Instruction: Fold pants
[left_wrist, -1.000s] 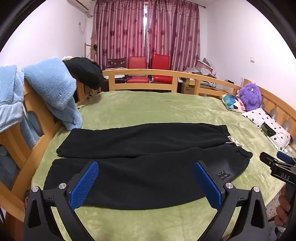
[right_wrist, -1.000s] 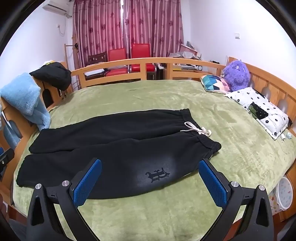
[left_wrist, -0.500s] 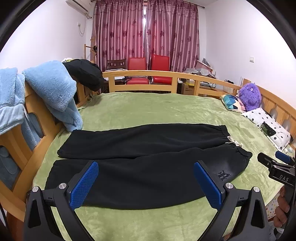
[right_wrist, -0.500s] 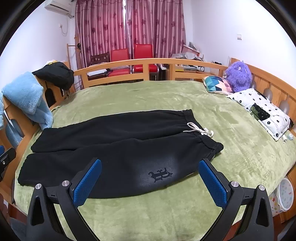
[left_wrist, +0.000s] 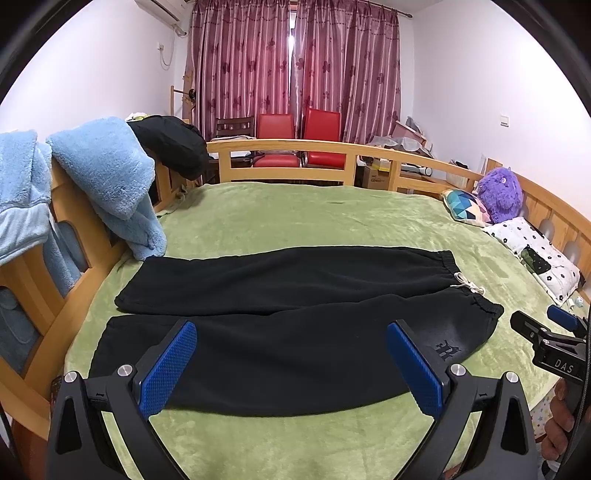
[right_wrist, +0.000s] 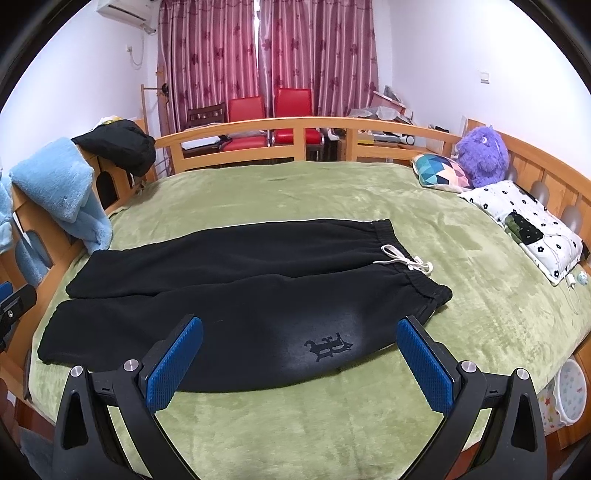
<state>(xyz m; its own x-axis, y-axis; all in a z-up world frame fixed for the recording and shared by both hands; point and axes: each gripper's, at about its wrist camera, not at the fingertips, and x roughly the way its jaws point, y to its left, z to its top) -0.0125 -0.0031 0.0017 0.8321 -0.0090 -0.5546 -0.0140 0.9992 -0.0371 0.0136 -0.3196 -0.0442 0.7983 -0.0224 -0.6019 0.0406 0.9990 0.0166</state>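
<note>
Left gripper (left_wrist: 291, 363): blue-padded fingers spread wide with nothing between them; it hangs above the near edge of the bed, clear of the fabric.
Right gripper (right_wrist: 300, 360): jaws likewise wide apart and empty, held over the near edge of the bed, not touching the cloth; its tip also shows at the right edge of the left wrist view, with part of a hand (left_wrist: 559, 424) below it.
Pants (right_wrist: 236, 295): black, laid flat and unfolded on the bed, legs running toward the left, waistband toward the right; the two legs lie side by side, the nearer one overlapping the farther along the middle.
Drawstring (right_wrist: 406, 260): white, tied, lying on the waistband.
Logo (right_wrist: 327, 345): dark emblem on the nearer leg close to the waist, between the right gripper's fingers in its own view.
Bed (right_wrist: 461, 258): covered with a green fleece blanket, wooden rails around it.
Blue fleece garments (left_wrist: 107, 173): draped over the left rail, one end touching the blanket just beside the far leg's cuff.
Black garment (left_wrist: 173, 146): bunched on the far left corner of the rail.
Pillows (right_wrist: 528, 225): a flower-print one and a geometric one by the right rail, well apart from the pants.
Purple plush toy (right_wrist: 482, 155): against the right rail, beside the geometric pillow.
Red chairs (right_wrist: 273, 114): beyond the far rail, before maroon curtains (right_wrist: 266, 55).
</note>
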